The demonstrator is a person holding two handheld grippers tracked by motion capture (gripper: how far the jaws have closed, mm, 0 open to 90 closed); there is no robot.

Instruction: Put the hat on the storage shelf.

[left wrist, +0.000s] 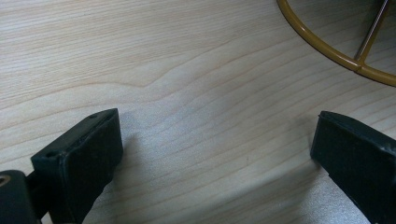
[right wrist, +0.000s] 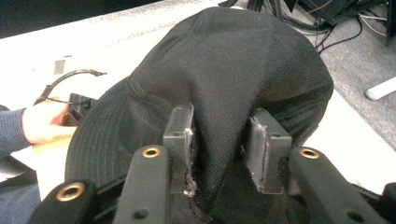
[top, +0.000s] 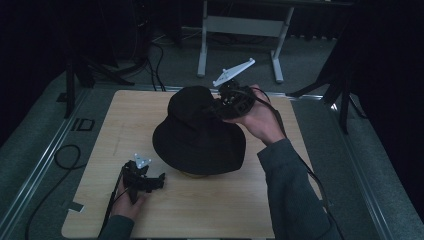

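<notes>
On the far side of the hat (top: 199,131), the right tongs (top: 218,107) pinch its crown; the left tongs (top: 159,180), released, rest near its front brim.

Bare wooden table (left wrist: 196,93) lies open between and ahead of the left gripper (top: 159,180), its jaws spread wide; beyond its right jaw, a yellow wire ring (left wrist: 327,46) blocks passage. A black hat (top: 197,135) crowds the right gripper (right wrist: 223,140), fabric pinched between its jaws.

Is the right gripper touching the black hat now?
Touching. In the right gripper view, the right gripper has both jaws pressed against a pinched fold of the black hat, with no gap on either side.
</notes>
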